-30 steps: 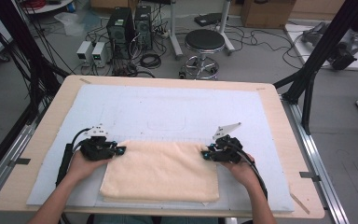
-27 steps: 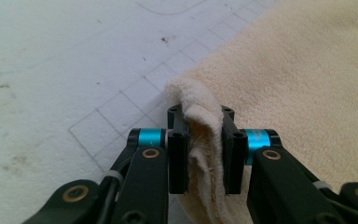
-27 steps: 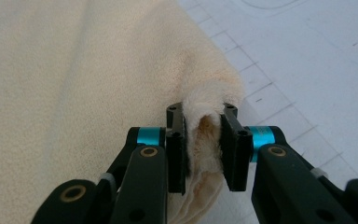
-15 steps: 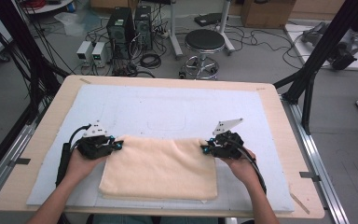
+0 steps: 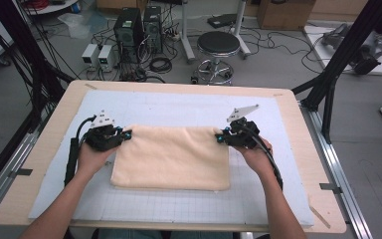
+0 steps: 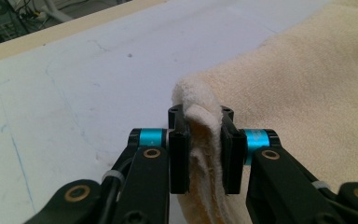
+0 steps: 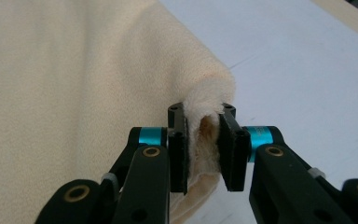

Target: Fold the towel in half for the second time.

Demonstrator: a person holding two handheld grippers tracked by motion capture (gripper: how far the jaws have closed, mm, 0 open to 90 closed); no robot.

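While the cream towel (image 5: 171,157) lay flat on the white mat (image 5: 179,107), its two far corners were pinched — one in the left gripper (image 5: 123,135), one in the right gripper (image 5: 220,136). Both hands reached forward, jaws turned inward toward each other.

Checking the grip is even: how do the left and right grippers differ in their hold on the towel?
The left gripper pinches the towel's far-left corner; the right gripper pinches its far-right corner. The left's grey plate lies near level; the right's tilts up. Both are shut on bunched cloth, jaws pointing inward.
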